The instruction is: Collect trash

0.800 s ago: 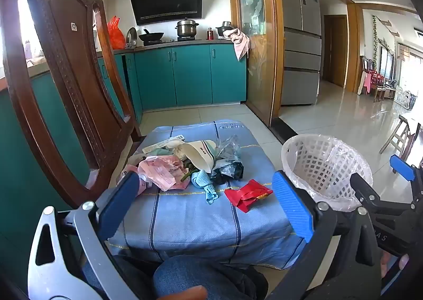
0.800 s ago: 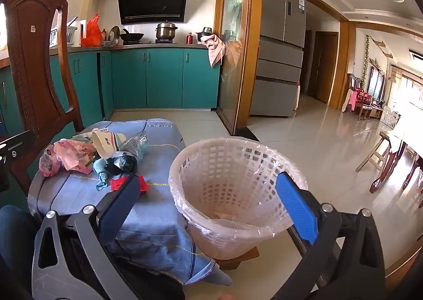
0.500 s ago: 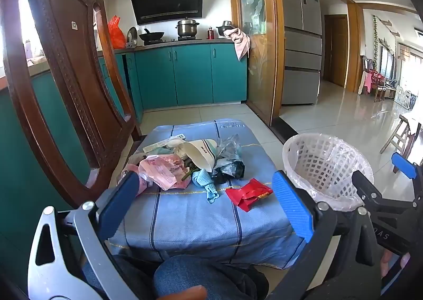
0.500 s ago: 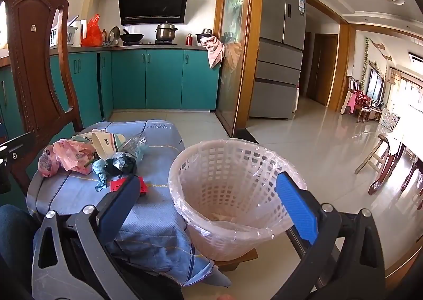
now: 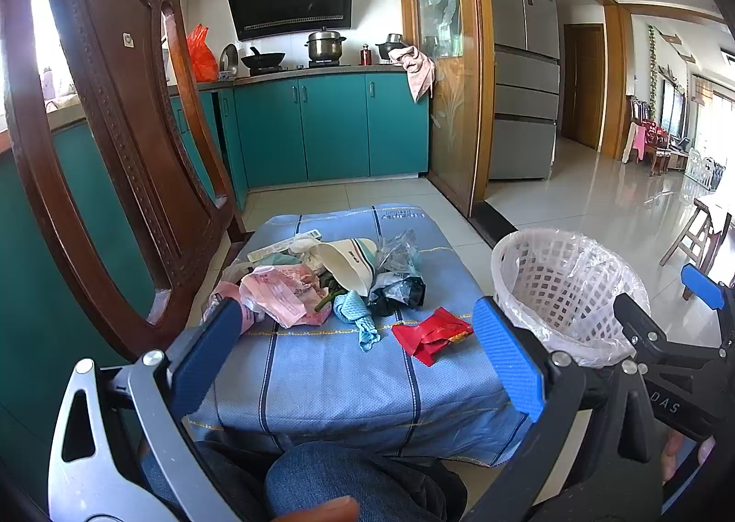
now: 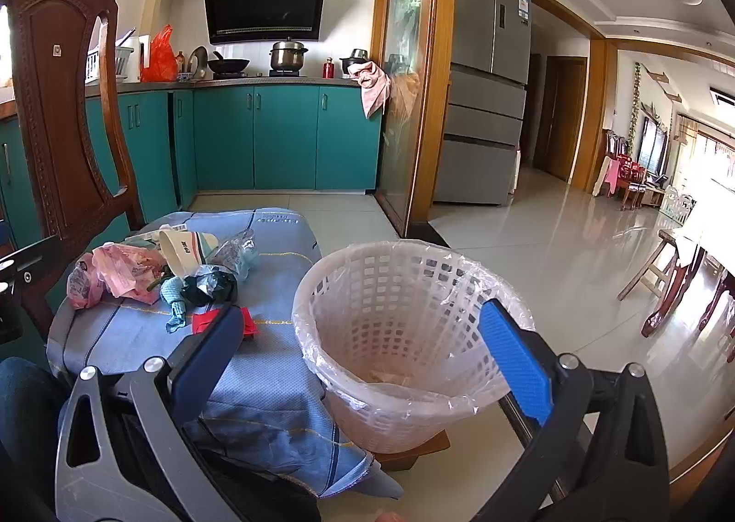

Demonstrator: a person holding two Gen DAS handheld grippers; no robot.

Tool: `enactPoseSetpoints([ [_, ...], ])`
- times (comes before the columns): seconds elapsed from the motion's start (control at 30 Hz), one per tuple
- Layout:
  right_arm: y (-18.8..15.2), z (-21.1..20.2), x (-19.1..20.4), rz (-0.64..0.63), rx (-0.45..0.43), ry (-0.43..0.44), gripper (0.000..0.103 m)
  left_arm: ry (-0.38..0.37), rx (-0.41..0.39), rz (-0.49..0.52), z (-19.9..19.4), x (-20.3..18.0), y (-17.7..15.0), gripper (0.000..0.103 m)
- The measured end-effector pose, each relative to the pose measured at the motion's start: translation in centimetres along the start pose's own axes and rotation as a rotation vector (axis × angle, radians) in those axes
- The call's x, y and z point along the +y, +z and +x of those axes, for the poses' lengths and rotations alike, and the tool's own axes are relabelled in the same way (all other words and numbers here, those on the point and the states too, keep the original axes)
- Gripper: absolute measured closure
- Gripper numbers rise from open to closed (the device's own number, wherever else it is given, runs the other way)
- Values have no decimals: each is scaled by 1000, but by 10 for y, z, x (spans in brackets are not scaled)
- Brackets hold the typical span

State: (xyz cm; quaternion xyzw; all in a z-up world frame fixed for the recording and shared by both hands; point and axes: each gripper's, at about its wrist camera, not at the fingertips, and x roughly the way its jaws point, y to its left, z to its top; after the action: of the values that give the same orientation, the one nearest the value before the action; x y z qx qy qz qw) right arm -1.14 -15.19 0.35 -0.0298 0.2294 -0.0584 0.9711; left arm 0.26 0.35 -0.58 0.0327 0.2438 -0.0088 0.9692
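- Trash pile [image 5: 321, 278]: loose litter heaped toward the far side of the blue striped cloth [image 5: 330, 375].
- Pink plastic bag [image 5: 285, 299]: crumpled, at the pile's left.
- White paper cup [image 5: 351, 260]: lying on its side, mouth toward the left.
- Clear and black film wrappers [image 5: 397, 278]: bunched at the pile's right.
- Light blue scrap [image 5: 358, 315]: twisted, trailing nearward.
- Red wrapper [image 5: 429, 333]: flattened, apart from the pile, nearest the basket.
- White lattice basket [image 6: 404, 338]: upright, lined with clear plastic, just beside the cloth's right edge.
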Motion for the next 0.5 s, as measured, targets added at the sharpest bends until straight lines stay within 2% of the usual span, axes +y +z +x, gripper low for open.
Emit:
enactPoseSetpoints([
  [0.5, -1, 4, 0, -4, 0, -2, 3, 9, 6, -13, 3, 2, -3, 3],
])
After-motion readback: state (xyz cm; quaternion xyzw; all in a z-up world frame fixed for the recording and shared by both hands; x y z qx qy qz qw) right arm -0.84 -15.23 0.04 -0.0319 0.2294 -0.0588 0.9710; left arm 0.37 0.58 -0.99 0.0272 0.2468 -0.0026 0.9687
